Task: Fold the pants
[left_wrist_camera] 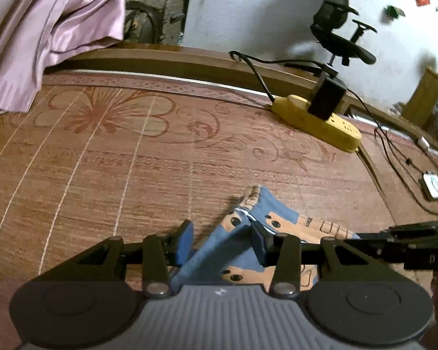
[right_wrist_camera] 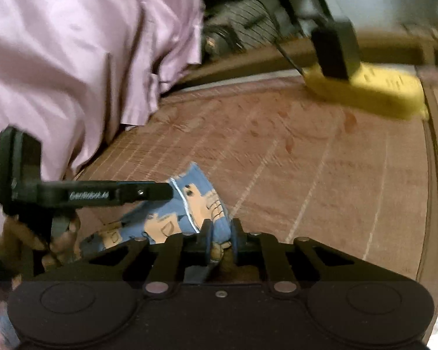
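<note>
The pants (left_wrist_camera: 248, 233) are small, blue with tan cartoon prints, bunched on the woven mat. In the left wrist view my left gripper (left_wrist_camera: 222, 240) is open, its blue-padded fingers (left_wrist_camera: 184, 240) either side of a fold of the cloth. In the right wrist view my right gripper (right_wrist_camera: 220, 242) is shut on an edge of the pants (right_wrist_camera: 201, 204), which is lifted slightly off the mat. The left gripper's black body (right_wrist_camera: 102, 195) shows at the left of that view, its tip against the cloth. The right gripper's body shows at the right edge of the left wrist view (left_wrist_camera: 408, 245).
A reddish floral woven mat (left_wrist_camera: 131, 160) covers a wooden-framed bed. A pink satin sheet (right_wrist_camera: 58, 73) is heaped at the far left. A yellow power strip (left_wrist_camera: 321, 122) with a black adapter and cables lies at the far right edge. An office chair (left_wrist_camera: 341, 38) stands beyond.
</note>
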The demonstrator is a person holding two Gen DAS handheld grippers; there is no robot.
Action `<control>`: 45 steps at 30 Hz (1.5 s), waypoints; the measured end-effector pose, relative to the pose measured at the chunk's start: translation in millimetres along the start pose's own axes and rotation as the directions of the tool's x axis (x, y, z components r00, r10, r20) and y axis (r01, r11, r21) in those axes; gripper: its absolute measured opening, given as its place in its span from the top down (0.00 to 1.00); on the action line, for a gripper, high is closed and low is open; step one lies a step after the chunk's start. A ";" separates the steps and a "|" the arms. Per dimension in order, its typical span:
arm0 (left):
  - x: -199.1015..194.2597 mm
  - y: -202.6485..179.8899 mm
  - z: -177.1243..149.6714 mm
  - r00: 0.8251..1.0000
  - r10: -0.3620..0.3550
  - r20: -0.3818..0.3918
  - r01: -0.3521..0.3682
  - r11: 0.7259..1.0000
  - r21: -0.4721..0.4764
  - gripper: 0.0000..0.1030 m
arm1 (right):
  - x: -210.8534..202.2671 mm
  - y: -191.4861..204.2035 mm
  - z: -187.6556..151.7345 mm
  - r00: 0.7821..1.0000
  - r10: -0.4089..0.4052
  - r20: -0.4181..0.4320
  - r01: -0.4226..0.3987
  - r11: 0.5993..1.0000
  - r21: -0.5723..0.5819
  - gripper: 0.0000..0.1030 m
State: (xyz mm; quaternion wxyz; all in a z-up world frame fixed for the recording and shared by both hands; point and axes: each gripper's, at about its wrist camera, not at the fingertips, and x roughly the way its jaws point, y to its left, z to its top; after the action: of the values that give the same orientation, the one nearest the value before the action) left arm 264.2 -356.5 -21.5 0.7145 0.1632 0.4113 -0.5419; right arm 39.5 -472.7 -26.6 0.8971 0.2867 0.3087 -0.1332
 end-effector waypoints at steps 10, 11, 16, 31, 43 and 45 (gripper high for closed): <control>-40.5 58.1 16.5 0.975 -0.197 0.099 0.218 0.935 -0.281 0.15 | -5.1 51.7 -10.3 0.999 0.037 0.026 -0.023 0.917 -0.397 0.87; -41.2 61.5 18.3 0.974 -0.206 0.090 0.224 0.926 -0.304 0.15 | -4.8 55.9 -12.2 0.999 0.041 0.023 -0.027 0.905 -0.424 0.87; -37.8 60.6 23.6 0.962 -0.270 0.027 0.260 0.889 -0.376 0.16 | -0.9 66.9 -19.6 1.000 0.016 0.016 -0.006 0.878 -0.478 0.87; 14.9 14.4 29.4 0.941 -0.281 -0.186 0.201 0.911 -0.360 0.17 | 23.3 5.8 -1.5 0.993 -0.095 -0.073 0.082 0.984 -0.158 0.57; 7.7 31.8 24.3 0.946 -0.278 -0.168 0.188 0.891 -0.414 0.17 | 8.7 58.8 -11.2 0.994 -0.070 0.079 0.100 0.866 -0.491 0.85; -3.7 36.2 25.0 0.956 -0.257 -0.142 0.185 0.904 -0.384 0.17 | 7.2 79.8 -23.1 0.993 -0.047 0.105 0.103 0.773 -0.626 0.85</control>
State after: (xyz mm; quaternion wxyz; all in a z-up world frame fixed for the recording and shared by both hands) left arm 307.0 -358.1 -11.2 0.6235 0.0299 0.5872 -0.5152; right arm 67.3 -395.4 -11.6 0.9473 -0.0482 0.3089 -0.0698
